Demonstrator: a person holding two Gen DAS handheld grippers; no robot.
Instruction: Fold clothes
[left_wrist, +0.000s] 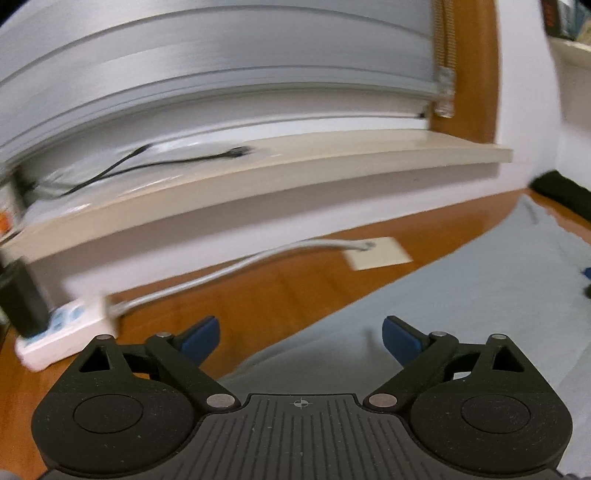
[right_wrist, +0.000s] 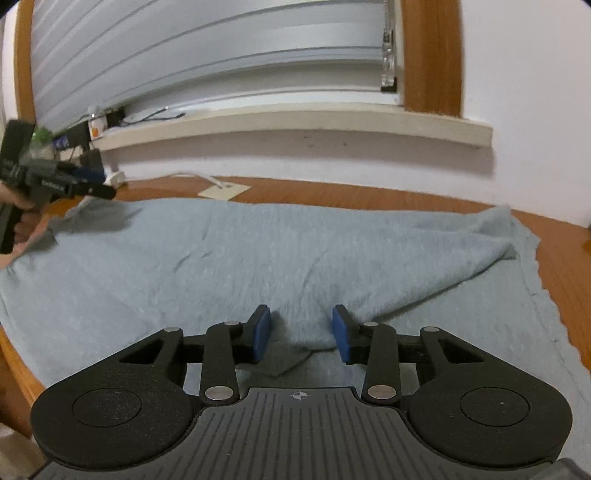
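A wooden table (right_wrist: 561, 280) under a shuttered window carries the grey-blue garment (right_wrist: 229, 258), spread ahead of my right gripper (right_wrist: 301, 334); one far-right corner lies doubled over. Both grippers gape apart, my left gripper (left_wrist: 301, 332) empty above its edge. Folding looks partial.

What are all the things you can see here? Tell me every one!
Cloth: one, light grey-blue, spread over the table, far right corner folded over.
Table: one, orange-brown wood, under the cloth.
Power strip: one, white, on the table at far left.
Cable: one, grey-white, running from the power strip to a cream plate.
Cream plate: one, flat on the table near the wall.
Windowsill: one, cream, under grey blinds.
Black wire: one, on the windowsill.
Left gripper: black with blue pads, open, above the cloth's edge.
Right gripper: same colours, open, a raised fold of cloth between its fingers.
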